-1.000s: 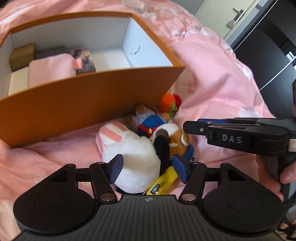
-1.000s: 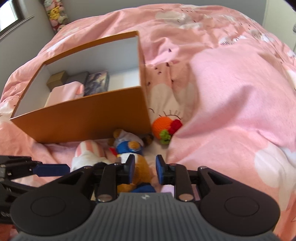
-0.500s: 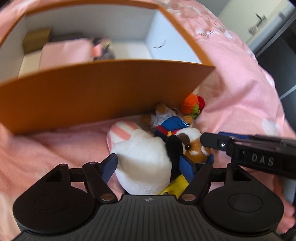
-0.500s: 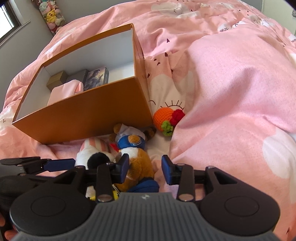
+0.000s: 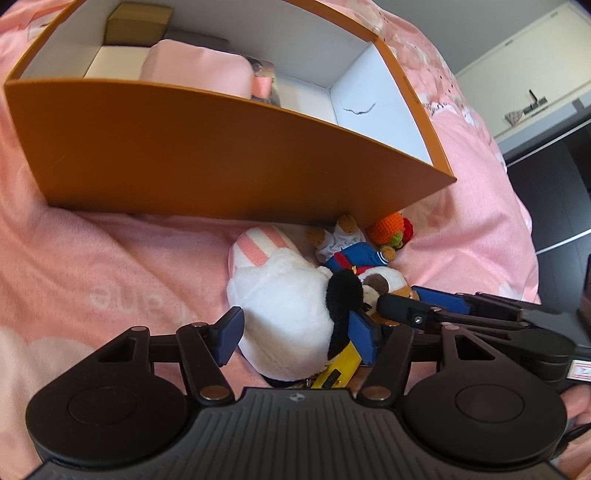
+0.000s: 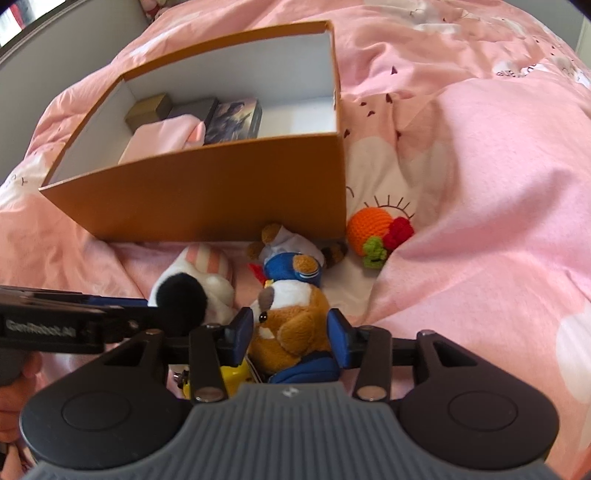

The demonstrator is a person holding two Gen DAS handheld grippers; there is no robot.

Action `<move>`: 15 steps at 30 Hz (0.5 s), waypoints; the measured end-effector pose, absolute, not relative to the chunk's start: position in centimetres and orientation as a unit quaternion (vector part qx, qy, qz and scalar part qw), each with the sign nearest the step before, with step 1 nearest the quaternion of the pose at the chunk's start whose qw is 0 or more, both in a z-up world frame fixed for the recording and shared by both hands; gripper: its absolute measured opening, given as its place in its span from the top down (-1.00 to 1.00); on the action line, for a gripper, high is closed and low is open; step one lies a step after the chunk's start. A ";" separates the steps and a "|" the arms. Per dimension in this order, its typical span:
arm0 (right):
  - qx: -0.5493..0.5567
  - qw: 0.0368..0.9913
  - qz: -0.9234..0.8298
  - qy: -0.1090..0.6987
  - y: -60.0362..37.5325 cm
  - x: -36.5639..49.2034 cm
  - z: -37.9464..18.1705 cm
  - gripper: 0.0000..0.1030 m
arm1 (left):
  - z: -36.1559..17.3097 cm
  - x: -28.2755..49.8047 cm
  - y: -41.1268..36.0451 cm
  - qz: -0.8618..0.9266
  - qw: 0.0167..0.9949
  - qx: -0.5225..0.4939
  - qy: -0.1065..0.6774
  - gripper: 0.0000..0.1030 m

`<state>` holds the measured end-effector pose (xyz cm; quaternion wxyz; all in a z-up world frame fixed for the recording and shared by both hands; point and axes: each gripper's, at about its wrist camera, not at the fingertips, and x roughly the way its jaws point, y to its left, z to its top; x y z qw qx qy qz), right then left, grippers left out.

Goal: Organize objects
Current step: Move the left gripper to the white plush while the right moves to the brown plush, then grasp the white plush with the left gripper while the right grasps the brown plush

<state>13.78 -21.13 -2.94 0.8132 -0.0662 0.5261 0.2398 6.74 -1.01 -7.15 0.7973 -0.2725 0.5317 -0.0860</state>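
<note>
My left gripper straddles a white plush with a black ear, and its jaws are closing on the toy without clearly pressing it. Beside it my right gripper has a brown and white plush between its blue pads; these jaws are opening and do not squeeze the toy. A yellow object lies partly hidden under both plushes. In front sit a small bear in blue clothes and an orange crocheted toy. The right gripper's fingers reach in from the right in the left wrist view.
An open orange box stands behind the toys on the pink duvet. It holds a pink cloth, a brown box and a picture-covered box. A duvet fold rises to the right. Dark furniture stands beyond the bed.
The left gripper rolled and moved in over the white plush, its jaws widening and then narrowing. The right jaws spread wider around the brown plush.
</note>
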 end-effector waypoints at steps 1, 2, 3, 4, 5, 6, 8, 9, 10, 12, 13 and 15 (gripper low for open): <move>-0.068 0.813 0.239 0.527 -21.0 13.9 -3.2 0.08 | -7.3 6.8 -0.8 -0.087 0.795 -0.279 0.531 -0.41; -0.068 0.812 0.239 0.528 -21.0 14.1 -3.3 0.06 | -7.4 6.8 -0.7 -0.088 0.793 -0.285 0.531 -0.41; -0.068 0.812 0.240 0.528 -21.0 14.3 -3.4 0.06 | -7.5 6.8 -0.7 -0.089 0.792 -0.288 0.531 -0.40; -0.068 0.812 0.242 0.527 -20.9 14.4 -3.5 0.06 | -7.5 6.9 -0.6 -0.088 0.792 -0.289 0.530 -0.39; -0.066 0.811 0.245 0.527 -20.9 14.6 -3.6 0.05 | -7.4 6.8 -0.7 -0.087 0.793 -0.288 0.530 -0.39; -0.065 0.809 0.248 0.529 -20.9 14.7 -3.7 0.04 | -7.3 6.8 -0.7 -0.086 0.794 -0.287 0.529 -0.38; -0.060 0.804 0.253 0.535 -21.0 15.1 -4.1 0.01 | -7.1 6.9 -0.8 -0.085 0.795 -0.286 0.529 -0.37; -0.058 0.801 0.255 0.539 -21.0 15.3 -4.4 0.00 | -7.1 6.9 -0.8 -0.084 0.795 -0.285 0.530 -0.37; -0.055 0.798 0.256 0.543 -21.1 15.4 -4.5 -0.02 | -7.1 6.9 -0.8 -0.083 0.794 -0.284 0.531 -0.38; -0.053 0.795 0.260 0.546 -21.0 15.5 -4.8 -0.02 | -7.0 7.0 -0.9 -0.078 0.793 -0.282 0.534 -0.38; -0.055 0.794 0.261 0.546 -20.9 15.4 -4.9 -0.04 | -6.9 7.0 -1.0 -0.076 0.793 -0.280 0.536 -0.36; -0.060 0.791 0.265 0.548 -20.6 15.2 -5.0 -0.08 | -6.8 7.0 -1.0 -0.073 0.792 -0.278 0.538 -0.28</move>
